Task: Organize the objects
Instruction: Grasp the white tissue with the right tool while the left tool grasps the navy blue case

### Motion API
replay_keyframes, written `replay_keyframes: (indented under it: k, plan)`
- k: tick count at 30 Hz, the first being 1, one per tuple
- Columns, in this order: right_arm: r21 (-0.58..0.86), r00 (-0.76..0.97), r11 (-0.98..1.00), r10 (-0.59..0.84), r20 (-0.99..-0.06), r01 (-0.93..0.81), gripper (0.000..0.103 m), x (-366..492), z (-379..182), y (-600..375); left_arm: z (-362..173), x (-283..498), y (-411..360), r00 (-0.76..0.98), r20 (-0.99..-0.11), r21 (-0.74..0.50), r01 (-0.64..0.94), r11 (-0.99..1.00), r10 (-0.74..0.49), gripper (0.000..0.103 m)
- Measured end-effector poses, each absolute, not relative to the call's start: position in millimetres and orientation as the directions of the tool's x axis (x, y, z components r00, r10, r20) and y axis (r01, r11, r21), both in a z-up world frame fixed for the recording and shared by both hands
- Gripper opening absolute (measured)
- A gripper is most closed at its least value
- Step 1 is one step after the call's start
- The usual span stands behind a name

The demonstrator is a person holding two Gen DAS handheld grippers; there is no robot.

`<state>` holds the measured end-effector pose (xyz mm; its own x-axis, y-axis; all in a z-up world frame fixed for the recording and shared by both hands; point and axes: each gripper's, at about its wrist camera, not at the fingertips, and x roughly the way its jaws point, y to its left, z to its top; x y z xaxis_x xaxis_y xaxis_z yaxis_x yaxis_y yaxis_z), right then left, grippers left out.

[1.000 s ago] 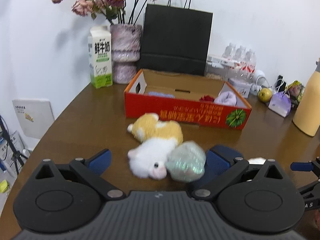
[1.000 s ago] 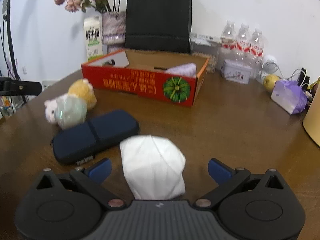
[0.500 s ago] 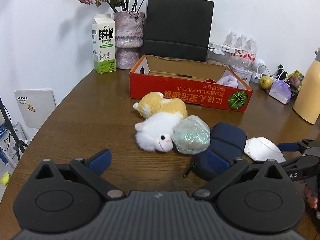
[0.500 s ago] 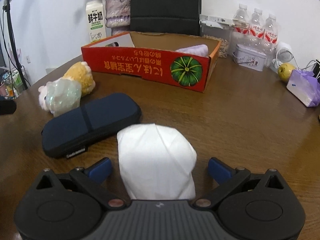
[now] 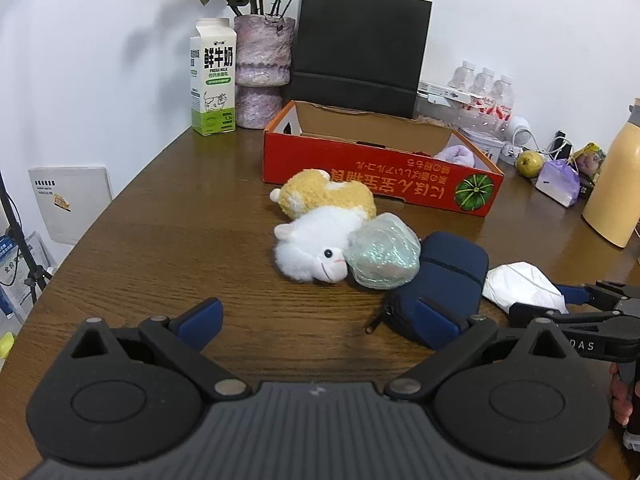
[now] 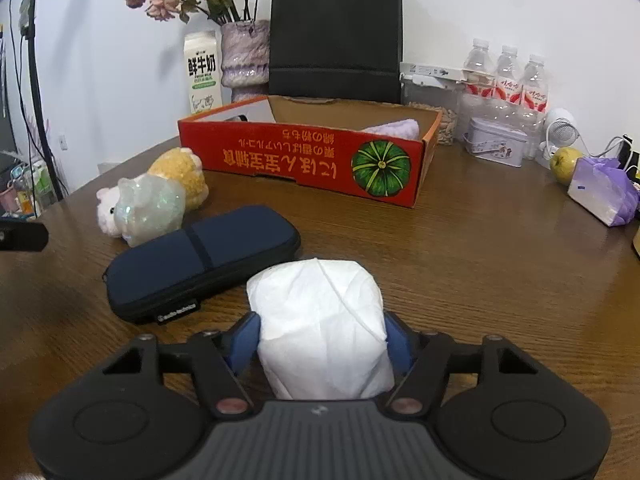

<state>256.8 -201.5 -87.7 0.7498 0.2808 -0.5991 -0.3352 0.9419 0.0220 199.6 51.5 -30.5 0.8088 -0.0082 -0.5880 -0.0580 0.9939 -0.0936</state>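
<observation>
The right gripper has its two blue fingers pressed on both sides of a white tissue pack, so it is holding this pack low over the wooden table. In the left wrist view the same pack shows at the right side, with the tip of the right gripper just beside it.

The left gripper is wide apart and holds nothing; it hovers over a bare part of the table.

Just to the left of the tissue pack lies a dark blue zip case, flat on the table. Behind the case there is a shiny pale green wrapped ball, and it touches a white plush animal. A yellow plush animal lies against the white one, on its far side.

Farther back stands a red cardboard box with a green pumpkin picture on its front wall; its top is open. Inside it, near the right end, a light purple cloth is visible.

Behind the box there are a black paper bag, a purple vase with dried flowers and a milk carton, all near the white wall
</observation>
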Motion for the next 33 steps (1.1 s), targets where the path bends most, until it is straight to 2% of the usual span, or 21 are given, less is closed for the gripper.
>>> replay_keyframes:
  k: [5,11,15,19,24,27,33]
  plan:
    - [-0.006,0.802,0.949,0.262,-0.537,-0.314,0.046,239.0,-82.1,-201.0,-32.7,199.3,42.7,0.805,-0.592,-0.092,-0.027,0.995,-0.033,0.103]
    - [0.047,0.825,0.96,0.261,-0.502,-0.275,0.038,231.6,-78.3,-212.7,-38.2,203.5,27.3,0.807,-0.587,-0.095,0.014,0.995,-0.068,0.103]
    - [0.079,0.849,0.967,0.25,-0.466,-0.242,0.038,226.3,-76.5,-221.5,-42.2,206.0,13.8,0.831,-0.55,-0.088,0.034,0.996,-0.077,0.103]
    - [0.095,0.875,0.973,0.233,-0.424,-0.212,0.038,219.4,-74.1,-227.8,-44.6,207.8,-5.8,0.865,-0.499,-0.028,0.045,0.999,-0.053,0.103]
    - [0.118,0.888,0.974,0.227,-0.4,-0.195,0.038,215.4,-72.8,-233.3,-49.2,214.0,-26.7,0.876,-0.476,0.023,0.1,0.995,-0.077,0.103]
    - [0.129,0.894,0.974,0.224,-0.387,-0.189,0.038,213.7,-72.2,-234.8,-56.1,222.4,-36.7,0.866,-0.495,0.058,0.119,0.991,-0.075,0.101]
    - [0.134,0.903,0.973,0.225,-0.366,-0.188,0.039,208.4,-71.2,-237.1,-67.6,241.2,-40.1,0.836,-0.539,0.018,0.135,0.991,-0.104,0.097]
